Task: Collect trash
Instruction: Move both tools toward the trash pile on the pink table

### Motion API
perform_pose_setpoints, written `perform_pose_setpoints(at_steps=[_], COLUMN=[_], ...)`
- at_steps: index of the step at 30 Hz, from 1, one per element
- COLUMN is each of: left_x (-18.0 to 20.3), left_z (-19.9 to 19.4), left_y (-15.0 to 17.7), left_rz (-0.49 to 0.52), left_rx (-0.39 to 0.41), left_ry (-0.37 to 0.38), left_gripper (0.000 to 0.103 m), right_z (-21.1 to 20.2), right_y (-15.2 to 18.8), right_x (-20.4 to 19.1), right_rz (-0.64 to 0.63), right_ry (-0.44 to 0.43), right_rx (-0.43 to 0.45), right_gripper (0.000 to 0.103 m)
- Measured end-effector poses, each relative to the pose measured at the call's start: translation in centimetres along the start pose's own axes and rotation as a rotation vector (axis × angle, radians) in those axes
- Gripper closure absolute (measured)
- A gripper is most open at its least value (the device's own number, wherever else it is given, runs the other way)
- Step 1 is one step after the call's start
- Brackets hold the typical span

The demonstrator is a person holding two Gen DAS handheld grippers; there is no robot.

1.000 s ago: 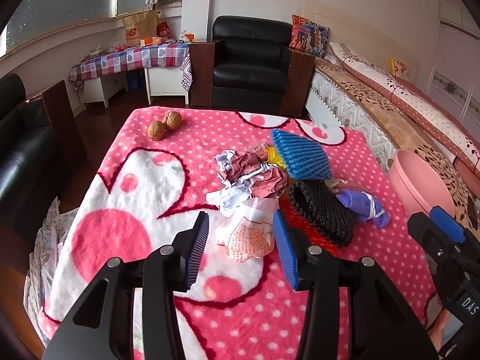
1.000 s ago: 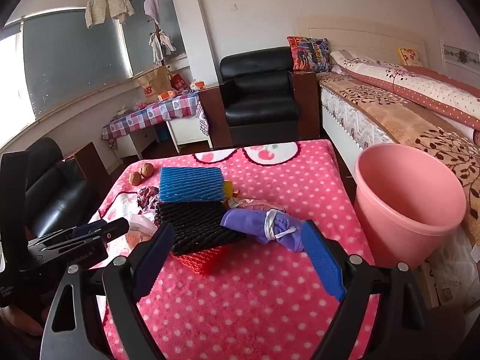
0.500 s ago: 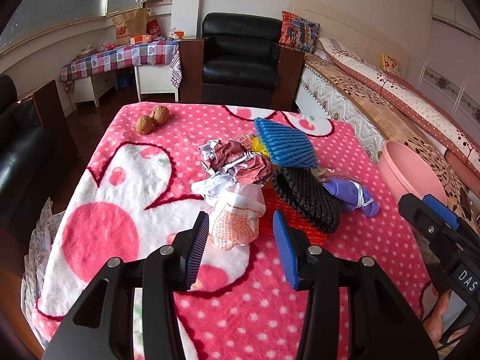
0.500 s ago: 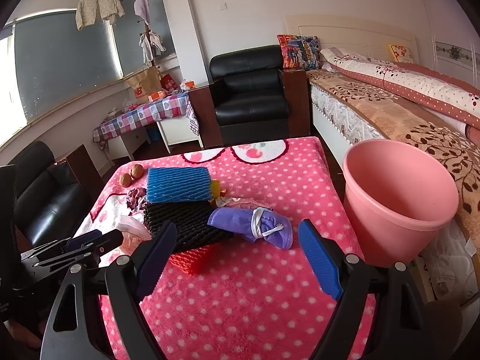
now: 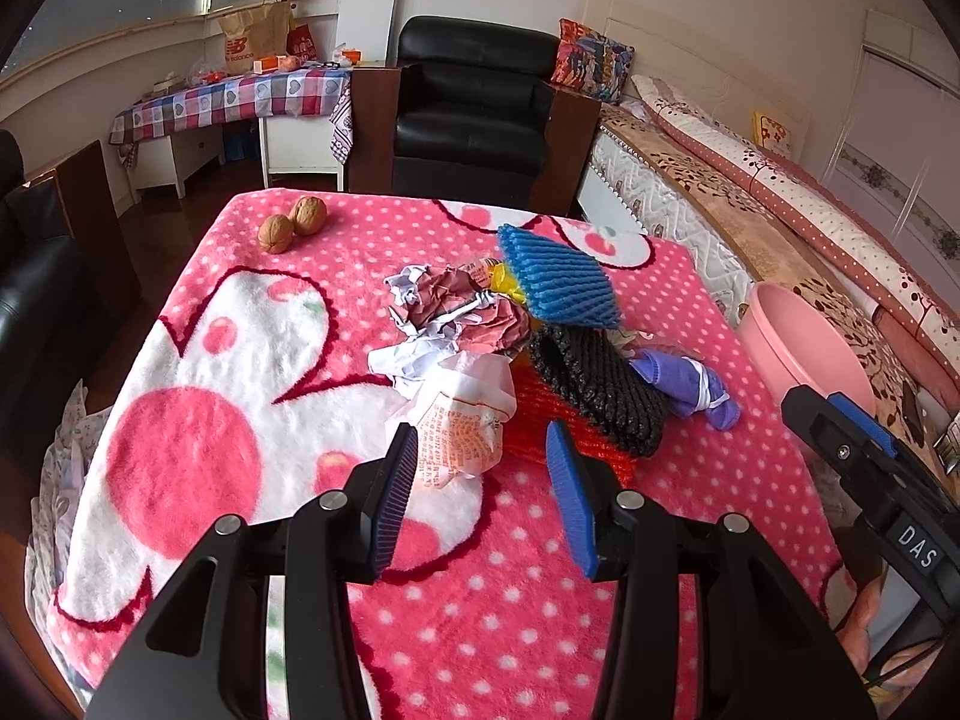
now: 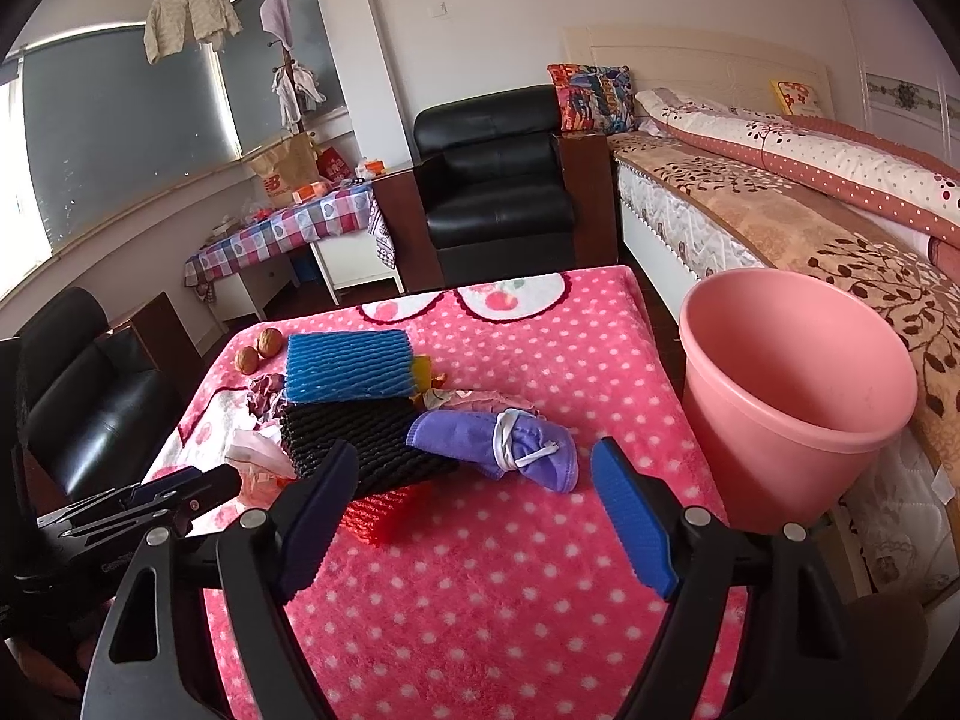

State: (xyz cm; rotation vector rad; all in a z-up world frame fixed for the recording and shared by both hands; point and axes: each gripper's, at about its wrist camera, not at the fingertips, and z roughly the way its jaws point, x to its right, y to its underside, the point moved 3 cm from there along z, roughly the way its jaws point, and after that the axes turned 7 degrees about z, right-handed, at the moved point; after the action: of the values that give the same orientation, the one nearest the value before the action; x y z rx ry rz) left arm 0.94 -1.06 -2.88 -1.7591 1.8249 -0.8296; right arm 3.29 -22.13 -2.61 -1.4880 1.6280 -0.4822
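A heap of trash lies mid-table on the pink dotted blanket point(image 5: 240, 372): crumpled paper point(image 5: 456, 318), a printed plastic bag point(image 5: 465, 420), blue foam net point(image 5: 558, 285), black foam net point(image 5: 594, 384), red foam net point(image 5: 540, 420) and a purple mask point(image 5: 690, 384). My left gripper point(image 5: 480, 468) stands open just short of the plastic bag, nothing between its fingers. The right wrist view shows the same heap: blue net point(image 6: 348, 366), black net point(image 6: 360, 444), purple mask point(image 6: 498, 444). There my right gripper point(image 6: 474, 492) is open, close before the mask. A pink bin point(image 6: 792, 390) stands beside the table's right edge.
Two walnuts point(image 5: 293, 223) sit at the table's far left corner. A black armchair point(image 5: 474, 102) stands behind the table, a bed point(image 6: 810, 210) to the right, a black sofa point(image 6: 90, 396) to the left. The right gripper's body point(image 5: 870, 480) shows at the left view's right edge.
Both grippers have drawn back and risen slightly; the heap looks a little farther and lower in each view. Both stay open and no trash has moved.
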Motion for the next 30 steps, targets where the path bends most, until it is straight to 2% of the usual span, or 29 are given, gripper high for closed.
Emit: perform_pose_setpoints(at_steps=[4,13,25,30], left_x=[-0.1,-0.6,0.0,-0.4], left_z=[0.0,-0.3,-0.1,0.1], left_y=[0.2,0.2,0.3,0.4], left_rz=[-0.014,-0.033,-0.011,-0.025], left_rx=[-0.008,-0.013,-0.019,-0.03], left_ry=[0.009,-0.032,-0.026,-0.047], left_gripper=[0.058,0.058,0.058,0.058], right_z=[0.0,0.2,0.1,0.1], right_y=[0.1,0.3,0.7,1.1], right_x=[0.1,-0.1,-0.1,-0.5], right_rz=[-0.002,0.0,-0.003,-0.006], right_ry=[-0.003,-0.019,-0.044,-0.063], right_rx=[-0.001,-0.01,-0.024,-0.032], right_gripper=[0.024,0.027,0.027,0.027])
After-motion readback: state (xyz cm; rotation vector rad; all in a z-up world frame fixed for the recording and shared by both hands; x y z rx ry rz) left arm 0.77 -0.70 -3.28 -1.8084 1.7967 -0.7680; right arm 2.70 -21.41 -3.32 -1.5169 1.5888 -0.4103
